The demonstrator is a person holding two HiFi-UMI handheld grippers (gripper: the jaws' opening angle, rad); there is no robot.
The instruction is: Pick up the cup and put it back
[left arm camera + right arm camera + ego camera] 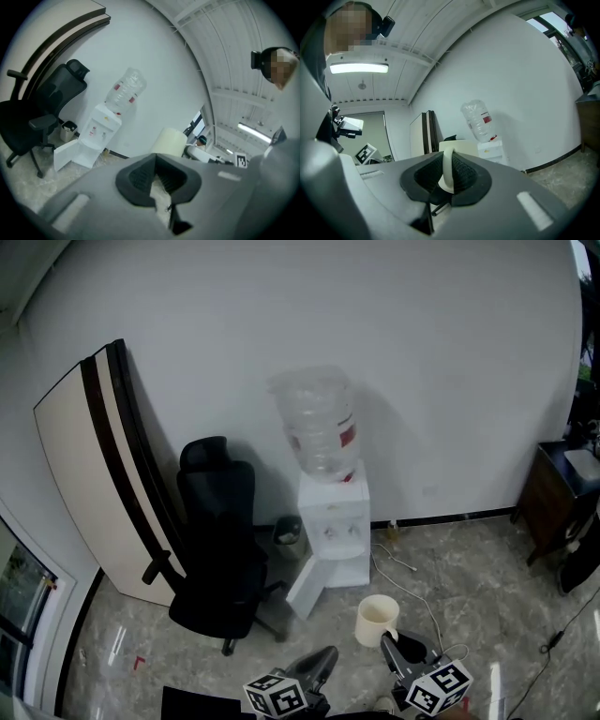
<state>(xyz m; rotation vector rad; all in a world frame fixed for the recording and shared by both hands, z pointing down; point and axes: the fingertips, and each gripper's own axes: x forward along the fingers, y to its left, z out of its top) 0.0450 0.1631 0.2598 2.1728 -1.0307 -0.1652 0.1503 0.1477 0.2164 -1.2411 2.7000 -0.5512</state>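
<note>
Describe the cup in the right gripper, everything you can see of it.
The cup is a plain cream mug, ceramic by its look, with a loop handle. It is upright, mouth up, and no liquid shows inside. It is held clear of the marbled floor, nearer the person than the water dispenser. The right gripper clamps the handle between its pads; nothing else touches it.
</note>
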